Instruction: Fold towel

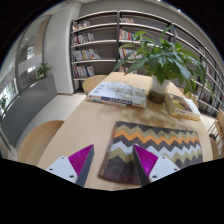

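Observation:
A towel (160, 148) with a zigzag pattern in grey, brown, orange and white lies flat on the light wooden table (85, 125). Its near edge lies just ahead of my fingers, and its near left corner reaches in between them. My gripper (112, 162) is open, held above the table with nothing in it. The magenta pads (82, 158) face each other across a wide gap, the right finger over the towel's near edge, the left one over bare table.
A book (117, 94) lies on the table beyond the towel. A potted green plant (160, 62) stands behind it, with another book (183, 106) to its right. Bookshelves (95, 45) line the back wall. A corridor (25, 95) runs along the table's left side.

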The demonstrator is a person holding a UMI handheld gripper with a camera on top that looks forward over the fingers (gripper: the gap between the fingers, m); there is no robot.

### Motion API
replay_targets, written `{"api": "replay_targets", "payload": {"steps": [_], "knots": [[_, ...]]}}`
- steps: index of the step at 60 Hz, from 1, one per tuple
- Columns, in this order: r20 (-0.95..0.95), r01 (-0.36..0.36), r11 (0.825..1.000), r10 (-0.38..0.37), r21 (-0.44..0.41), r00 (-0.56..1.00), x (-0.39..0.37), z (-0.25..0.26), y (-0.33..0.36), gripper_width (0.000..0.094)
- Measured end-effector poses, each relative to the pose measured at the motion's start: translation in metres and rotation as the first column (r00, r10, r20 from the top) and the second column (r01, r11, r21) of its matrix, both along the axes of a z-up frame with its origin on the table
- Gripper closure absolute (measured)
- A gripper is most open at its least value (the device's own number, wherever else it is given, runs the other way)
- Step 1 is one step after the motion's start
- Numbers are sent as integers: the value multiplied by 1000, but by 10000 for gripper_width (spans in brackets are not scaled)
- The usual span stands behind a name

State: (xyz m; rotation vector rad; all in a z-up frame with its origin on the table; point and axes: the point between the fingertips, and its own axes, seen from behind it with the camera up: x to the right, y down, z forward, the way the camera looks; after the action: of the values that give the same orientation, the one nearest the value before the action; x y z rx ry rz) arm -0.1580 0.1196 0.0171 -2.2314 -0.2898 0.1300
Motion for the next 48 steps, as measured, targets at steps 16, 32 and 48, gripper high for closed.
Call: {"api": "replay_targets", "payload": {"steps": [16,32,48], "knots": [[54,114,993,-115,13,992,9,-20,31,579],[28,102,994,-101,-38,994,27,-9,30,896],[119,163,980,-176,110,977,172,100,33,897]]}}
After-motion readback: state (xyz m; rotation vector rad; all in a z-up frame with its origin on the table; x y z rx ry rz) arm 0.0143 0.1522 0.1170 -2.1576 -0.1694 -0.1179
